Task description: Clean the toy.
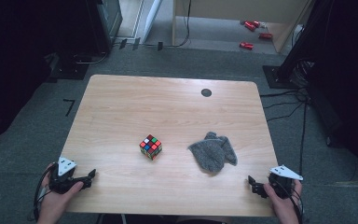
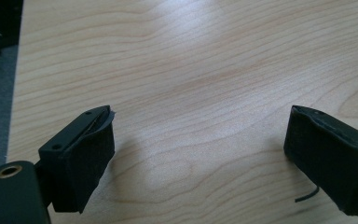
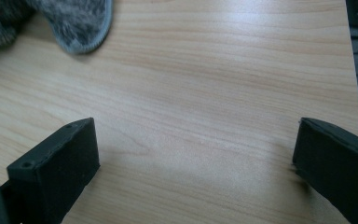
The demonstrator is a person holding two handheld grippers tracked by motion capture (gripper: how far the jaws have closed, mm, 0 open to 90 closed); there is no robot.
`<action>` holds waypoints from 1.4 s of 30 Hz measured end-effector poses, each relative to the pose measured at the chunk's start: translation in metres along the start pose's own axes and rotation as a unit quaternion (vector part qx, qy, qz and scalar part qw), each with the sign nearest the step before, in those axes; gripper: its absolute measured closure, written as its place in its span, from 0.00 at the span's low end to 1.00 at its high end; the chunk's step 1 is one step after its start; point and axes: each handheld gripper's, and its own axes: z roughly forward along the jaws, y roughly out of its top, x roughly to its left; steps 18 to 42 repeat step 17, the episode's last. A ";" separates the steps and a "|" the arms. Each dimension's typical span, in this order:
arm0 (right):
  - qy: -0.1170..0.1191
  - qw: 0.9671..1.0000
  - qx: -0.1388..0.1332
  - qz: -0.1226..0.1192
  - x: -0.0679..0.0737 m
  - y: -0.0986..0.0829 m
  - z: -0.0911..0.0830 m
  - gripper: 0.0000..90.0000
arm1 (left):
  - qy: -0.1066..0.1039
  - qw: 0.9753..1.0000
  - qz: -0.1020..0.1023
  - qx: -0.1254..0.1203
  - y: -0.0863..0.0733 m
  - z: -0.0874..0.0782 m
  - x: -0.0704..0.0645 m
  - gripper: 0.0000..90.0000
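At the near edge of the light wooden desk (image 1: 121, 107), both grippers rest low, one by each near corner. Left gripper (image 1: 92, 175) sits at the near left corner, jaws spread wide with nothing between them; in the left gripper view only bare wood grain lies between its black padded jaws. Right gripper (image 1: 251, 181) sits at the near right corner, jaws likewise spread and empty.

The multicoloured puzzle cube (image 1: 150, 147) stands around the middle of the desk, slightly toward the near edge, well apart from both grippers. The grey knitted woollen mitten (image 1: 213, 152) lies flat to the cube's right, apart from it, nearer the right gripper; its cuff edge (image 3: 81, 28) shows at the top of the right gripper view.

Judgement: starting posture, no contact yet, nothing grasped. The next move likely calls for a forward reach with one gripper toward cube or mitten, jaws kept wide until they straddle the object.
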 end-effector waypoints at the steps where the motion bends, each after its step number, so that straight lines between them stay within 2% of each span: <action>1: 0.001 1.000 0.001 -0.004 0.001 0.000 0.000 0.00 | -0.007 1.000 -0.007 0.004 0.000 0.001 0.002 0.10; 17: 0.002 1.000 0.002 -0.005 0.004 0.001 0.001 0.00 | -0.014 1.000 -0.005 0.004 0.002 0.002 0.004 0.10; 42: 0.002 1.000 0.002 -0.005 0.004 0.001 0.001 0.00 | -0.014 1.000 -0.005 0.004 0.002 0.002 0.004 0.10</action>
